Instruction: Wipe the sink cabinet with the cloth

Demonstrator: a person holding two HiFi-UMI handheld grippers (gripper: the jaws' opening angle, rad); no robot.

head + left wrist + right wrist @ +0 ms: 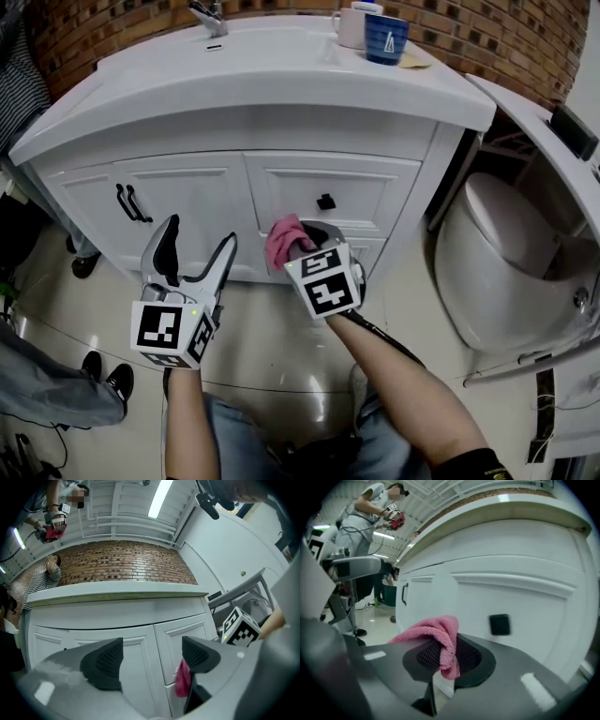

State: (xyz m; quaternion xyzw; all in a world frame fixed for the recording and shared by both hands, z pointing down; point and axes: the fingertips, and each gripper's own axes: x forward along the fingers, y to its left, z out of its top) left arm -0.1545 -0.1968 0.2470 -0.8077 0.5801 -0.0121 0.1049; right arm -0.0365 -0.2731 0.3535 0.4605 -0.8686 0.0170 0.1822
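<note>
Cloth (437,632) pinched in R gripper (446,657) by cabinet (192,202) front.

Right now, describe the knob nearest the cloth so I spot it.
On the white sink cabinet, find the drawer right of the doors. Its square black knob sits just above the pink cloth; the doors carry long bar handles instead.

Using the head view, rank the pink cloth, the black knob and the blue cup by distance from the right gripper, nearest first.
1. pink cloth: clamped in the right gripper.
2. black knob: just above the gripper, on the white drawer.
3. blue cup: far up on the countertop, back right.
</note>
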